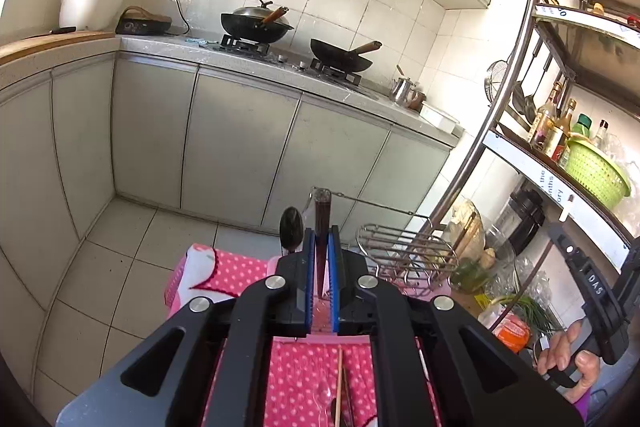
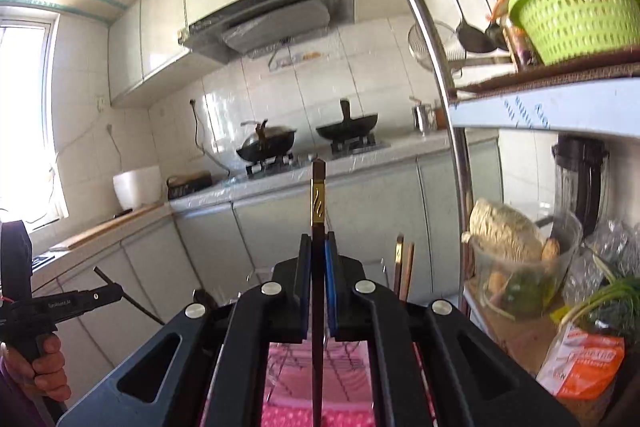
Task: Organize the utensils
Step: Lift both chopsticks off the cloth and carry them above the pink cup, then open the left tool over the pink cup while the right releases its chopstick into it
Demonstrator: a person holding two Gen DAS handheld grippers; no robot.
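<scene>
Overhead, chopstick (image 2: 319, 187) near shelf post (image 2: 440, 75).

Glossy dark chopstick (image 2: 319, 267); wire metal rack (image 1: 404, 247); pink dotted cloth (image 1: 240, 271).

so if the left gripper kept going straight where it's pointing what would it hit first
Probably the wire rack, just ahead and slightly right of the left gripper and the dark chopstick it grips; if it clears that, the cabinet doors. Depth is unclear.
</scene>
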